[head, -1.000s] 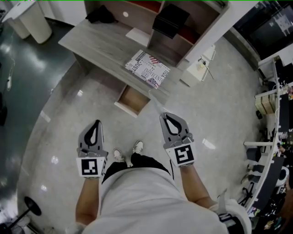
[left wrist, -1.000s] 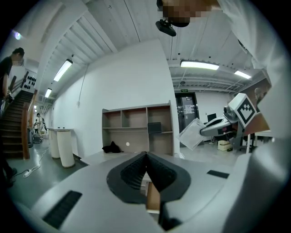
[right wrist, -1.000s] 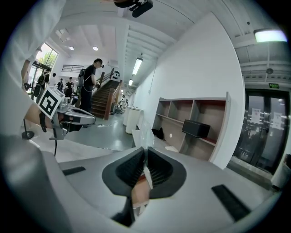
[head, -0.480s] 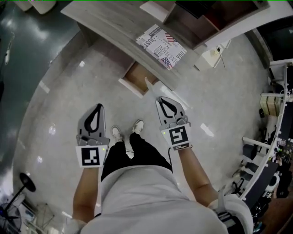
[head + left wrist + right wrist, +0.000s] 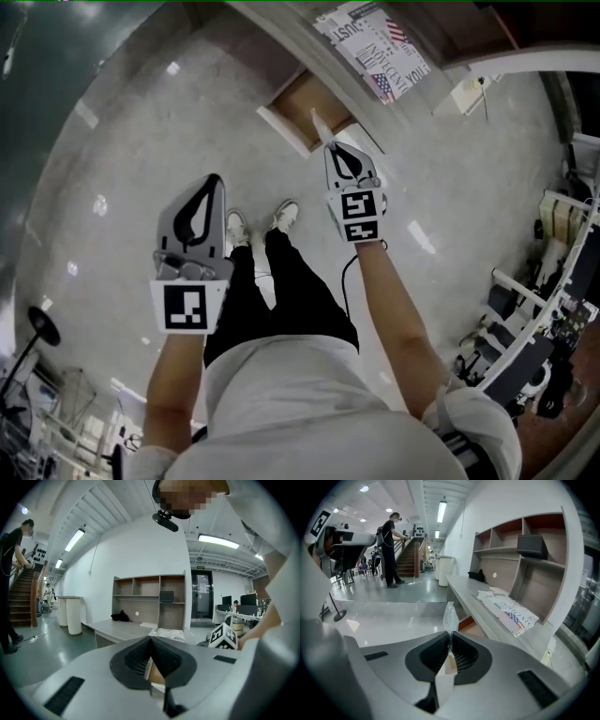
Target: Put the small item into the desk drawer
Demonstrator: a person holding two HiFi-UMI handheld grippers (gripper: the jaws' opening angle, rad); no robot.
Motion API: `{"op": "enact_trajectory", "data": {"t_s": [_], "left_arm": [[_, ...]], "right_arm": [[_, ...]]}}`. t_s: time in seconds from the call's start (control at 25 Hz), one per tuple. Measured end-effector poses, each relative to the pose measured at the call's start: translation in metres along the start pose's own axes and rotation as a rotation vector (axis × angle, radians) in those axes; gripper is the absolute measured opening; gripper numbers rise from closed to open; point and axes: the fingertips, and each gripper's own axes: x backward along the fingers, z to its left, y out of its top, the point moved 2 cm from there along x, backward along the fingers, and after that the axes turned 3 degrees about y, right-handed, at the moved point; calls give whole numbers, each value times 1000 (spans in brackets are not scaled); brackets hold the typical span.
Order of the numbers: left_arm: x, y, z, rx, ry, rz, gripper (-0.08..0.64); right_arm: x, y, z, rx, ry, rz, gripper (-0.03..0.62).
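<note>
My right gripper [image 5: 335, 150] is shut on a small clear plastic packet [image 5: 319, 124], which sticks up past the jaw tips just in front of the open wooden drawer [image 5: 302, 105] under the grey desk [image 5: 281, 28]. In the right gripper view the packet [image 5: 450, 615] stands pinched between the pads of that gripper [image 5: 450, 638], with the drawer [image 5: 472, 628] beyond it, low under the desk's edge. My left gripper [image 5: 214, 182] hangs back over the floor near the person's shoes, jaws together and nothing held; its own view shows the pads [image 5: 140, 656] meeting.
A printed magazine [image 5: 377, 49] lies on the desk above the drawer. Open shelves [image 5: 520, 550] rise behind the desk. The person's shoes [image 5: 284, 216] stand on the glossy floor between the grippers. Office furniture [image 5: 553, 309] crowds the right side. People stand by the stairs [image 5: 391, 545] far off.
The person has stepped closer to the desk, which has slid toward the top of the head view. The right gripper has reached forward with the packet up to the drawer; the left stays back.
</note>
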Motion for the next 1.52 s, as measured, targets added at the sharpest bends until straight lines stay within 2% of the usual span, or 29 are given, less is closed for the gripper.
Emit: {"op": "enact_trajectory", "data": {"t_s": [0.36, 0.6, 1.04, 1.52], "left_arm": [[-7, -50, 11, 34, 15, 50, 17], [-5, -68, 11, 62, 20, 48, 17], [3, -82, 15, 45, 38, 98, 18], [3, -90, 14, 36, 25, 129, 18]], "right_arm": [[-59, -33, 2, 31, -1, 58, 31], [-94, -58, 8, 84, 3, 113, 31], [-130, -80, 3, 111, -30, 155, 31], [-158, -93, 6, 164, 4, 228, 31]]}}
